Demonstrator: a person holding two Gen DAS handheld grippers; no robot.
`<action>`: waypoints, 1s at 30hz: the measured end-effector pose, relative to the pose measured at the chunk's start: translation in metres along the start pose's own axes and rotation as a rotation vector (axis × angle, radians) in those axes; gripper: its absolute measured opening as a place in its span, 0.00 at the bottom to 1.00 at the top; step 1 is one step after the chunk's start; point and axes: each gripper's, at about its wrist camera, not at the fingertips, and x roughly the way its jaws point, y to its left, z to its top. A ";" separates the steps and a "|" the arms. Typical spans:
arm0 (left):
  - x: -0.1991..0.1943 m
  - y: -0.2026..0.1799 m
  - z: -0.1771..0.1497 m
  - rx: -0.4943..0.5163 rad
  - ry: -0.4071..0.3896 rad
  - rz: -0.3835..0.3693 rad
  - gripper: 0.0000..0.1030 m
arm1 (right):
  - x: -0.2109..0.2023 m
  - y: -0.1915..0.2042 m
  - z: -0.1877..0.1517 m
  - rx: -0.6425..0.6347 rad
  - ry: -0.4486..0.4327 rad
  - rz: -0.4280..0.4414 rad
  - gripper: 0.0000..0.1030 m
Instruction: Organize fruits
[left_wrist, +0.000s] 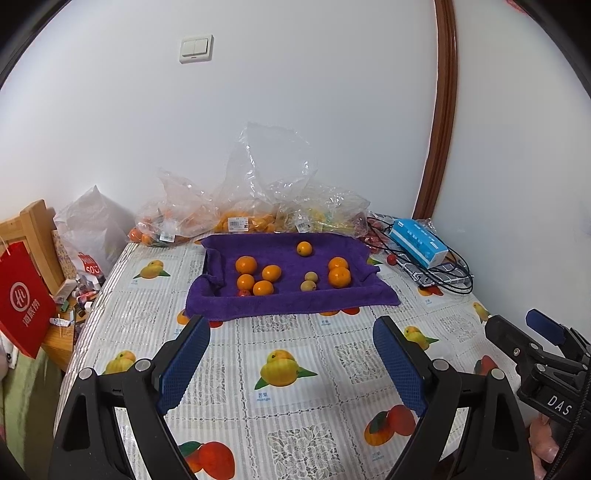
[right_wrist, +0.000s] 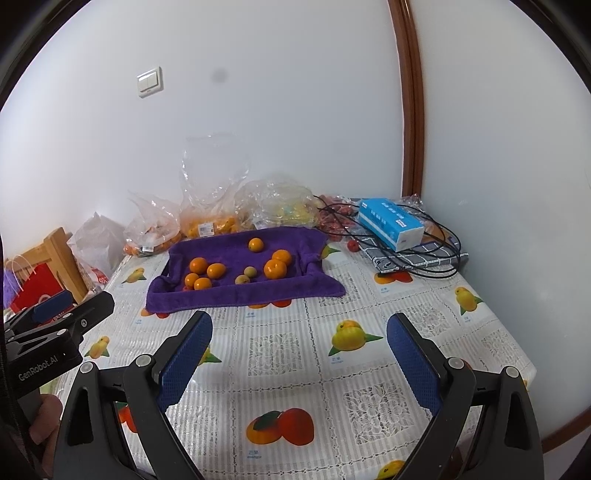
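- White wall (left_wrist: 295, 92) with a light switch (left_wrist: 196, 48), far beyond the jaws.
- Brown door frame (left_wrist: 441, 110) right of them.
- Wooden chair (left_wrist: 35, 236) to the left.

A fruit-print tablecloth (left_wrist: 295, 354) covers the table, bearing a purple towel (left_wrist: 291, 299), plastic bags (left_wrist: 258, 206) and a tissue pack (left_wrist: 417, 242).

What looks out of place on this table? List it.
A small red fruit lies alone on the tablecloth, right of the purple towel, apart from the sorted fruit. A tangled black cable sprawls over the blue tissue pack.
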 end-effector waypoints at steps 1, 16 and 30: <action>0.000 0.000 0.000 -0.002 -0.001 0.001 0.87 | 0.000 0.000 0.000 0.000 -0.001 0.000 0.92; 0.000 0.001 0.000 -0.001 0.000 -0.001 0.87 | -0.002 0.002 0.002 -0.006 -0.005 0.006 0.92; 0.000 0.002 0.000 0.000 -0.001 -0.002 0.87 | -0.002 0.006 0.002 -0.014 -0.006 0.009 0.92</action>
